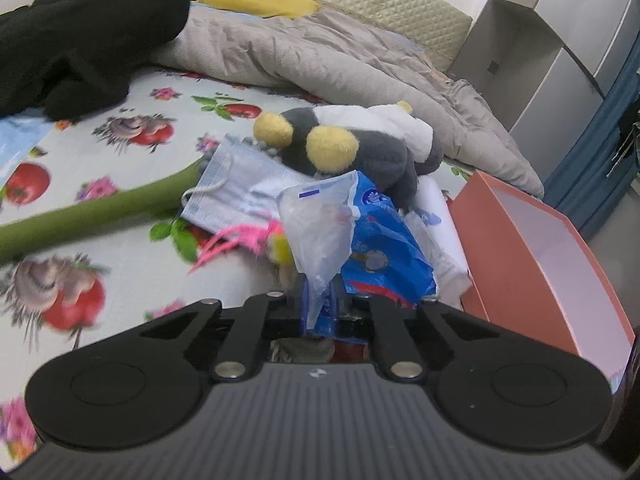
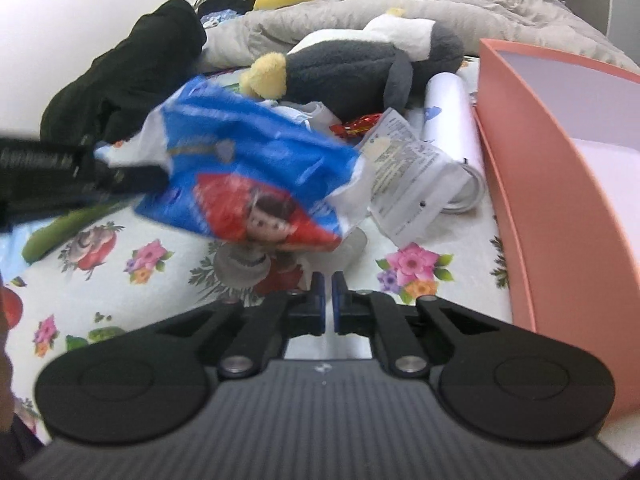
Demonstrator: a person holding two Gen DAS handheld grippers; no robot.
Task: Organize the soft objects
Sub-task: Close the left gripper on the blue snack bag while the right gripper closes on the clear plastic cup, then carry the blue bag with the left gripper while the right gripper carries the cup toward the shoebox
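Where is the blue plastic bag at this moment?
The blue plastic bag is pinched in the left gripper, in front of the penguin plush and left of the pink box.

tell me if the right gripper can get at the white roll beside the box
Probably yes. The right gripper is shut and empty, and the white roll lies uncovered beside the box; the blue bag hangs off to one side.
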